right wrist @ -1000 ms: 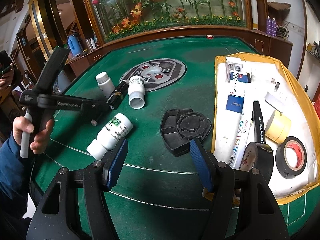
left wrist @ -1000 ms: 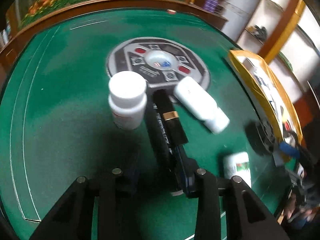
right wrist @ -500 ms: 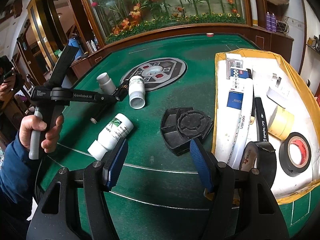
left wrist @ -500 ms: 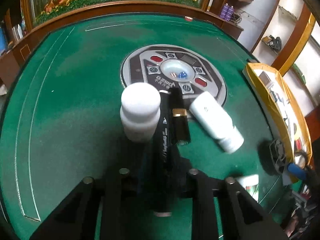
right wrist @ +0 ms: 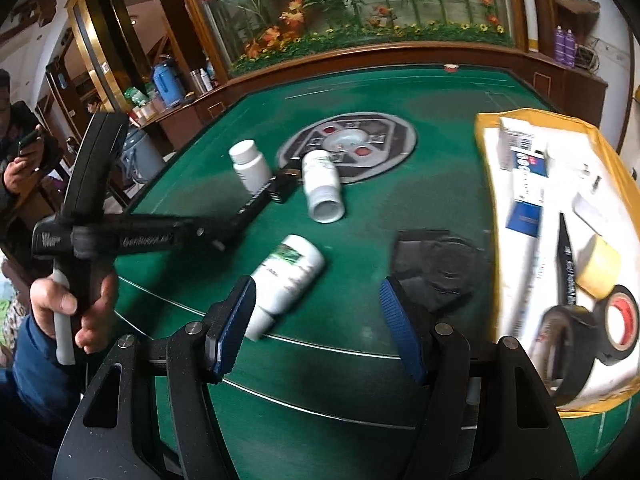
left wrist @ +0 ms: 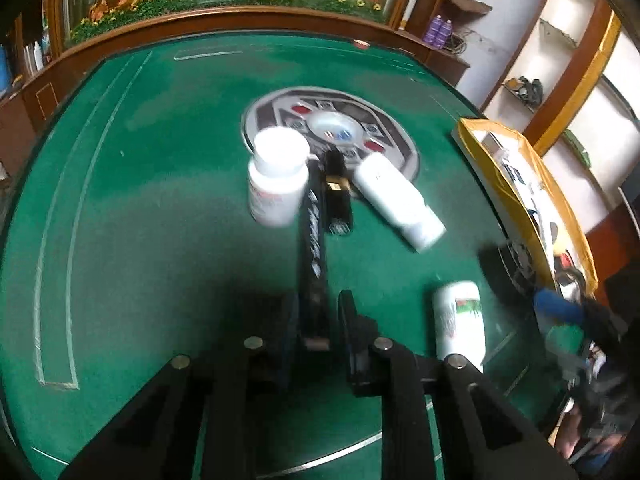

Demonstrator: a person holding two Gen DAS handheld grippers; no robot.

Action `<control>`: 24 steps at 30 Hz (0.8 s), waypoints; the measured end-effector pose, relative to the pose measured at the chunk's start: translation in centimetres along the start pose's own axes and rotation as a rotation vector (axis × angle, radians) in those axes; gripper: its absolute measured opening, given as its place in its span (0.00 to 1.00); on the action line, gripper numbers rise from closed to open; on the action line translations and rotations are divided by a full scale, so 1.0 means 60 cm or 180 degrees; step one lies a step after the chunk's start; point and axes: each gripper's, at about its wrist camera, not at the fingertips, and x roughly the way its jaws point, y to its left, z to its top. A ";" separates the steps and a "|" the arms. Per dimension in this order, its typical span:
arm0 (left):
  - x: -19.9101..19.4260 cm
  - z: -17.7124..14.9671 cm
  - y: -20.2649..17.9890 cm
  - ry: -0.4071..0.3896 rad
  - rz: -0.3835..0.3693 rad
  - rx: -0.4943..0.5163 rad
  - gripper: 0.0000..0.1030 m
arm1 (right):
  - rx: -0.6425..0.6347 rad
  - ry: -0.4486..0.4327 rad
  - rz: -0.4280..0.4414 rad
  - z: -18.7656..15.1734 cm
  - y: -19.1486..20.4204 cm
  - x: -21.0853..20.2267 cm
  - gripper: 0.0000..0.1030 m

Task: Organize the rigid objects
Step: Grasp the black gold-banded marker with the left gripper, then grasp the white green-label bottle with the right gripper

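Observation:
My left gripper (left wrist: 318, 304) has a long black pen (left wrist: 312, 240) between its pads. Its jaws are opening slightly while both pads still touch the pen. In the right wrist view a hand (right wrist: 60, 304) holds that left gripper (right wrist: 224, 236) at the table's left side. Beside the pen's far end an upright white bottle (left wrist: 276, 184), a small black case with a gold band (left wrist: 338, 200) and a white bottle on its side (left wrist: 396, 200) crowd together. My right gripper (right wrist: 316, 288) stands open and empty. A green-labelled bottle (right wrist: 286, 276) lies just beyond its left finger.
A black lidded dish (right wrist: 436, 268) lies on the green felt ahead of the right finger. A yellow-edged tray (right wrist: 484, 128) on the right holds tape rolls, boxes and a marker. A round control disc (right wrist: 348, 144) marks the table's centre. A seated person (right wrist: 16, 152) is at far left.
The left jaws closed around the black pen, which lay beside one finger before, and drew back with it. The right gripper shifted left, toward the green-labelled bottle, staying open.

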 end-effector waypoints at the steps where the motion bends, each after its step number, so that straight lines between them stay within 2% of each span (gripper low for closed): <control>1: 0.003 0.005 -0.001 0.0000 0.0021 0.0003 0.22 | -0.0005 -0.0006 0.0008 0.000 0.005 0.002 0.63; 3: 0.021 0.022 -0.001 0.0046 0.0158 0.0010 0.22 | -0.0008 0.0001 0.0027 -0.002 0.009 0.005 0.63; 9: 0.060 0.052 -0.006 0.0031 0.0262 -0.0008 0.21 | 0.0002 0.0023 0.0000 -0.006 0.010 0.004 0.63; 10: 0.065 0.047 -0.003 0.0084 0.0254 -0.0038 0.20 | 0.0007 0.0027 0.0000 -0.006 0.010 0.003 0.63; 14: 0.060 0.036 -0.010 0.0026 0.0353 0.0074 0.16 | 0.0008 0.0026 0.0005 -0.008 0.010 -0.001 0.63; 18: 0.046 0.015 -0.012 0.0049 0.0303 0.0090 0.15 | 0.0037 0.0036 0.0034 -0.010 0.008 0.001 0.63; 24: -0.008 -0.065 -0.013 0.0044 0.0319 -0.0008 0.15 | 0.0047 0.0094 0.0037 -0.013 0.003 0.011 0.63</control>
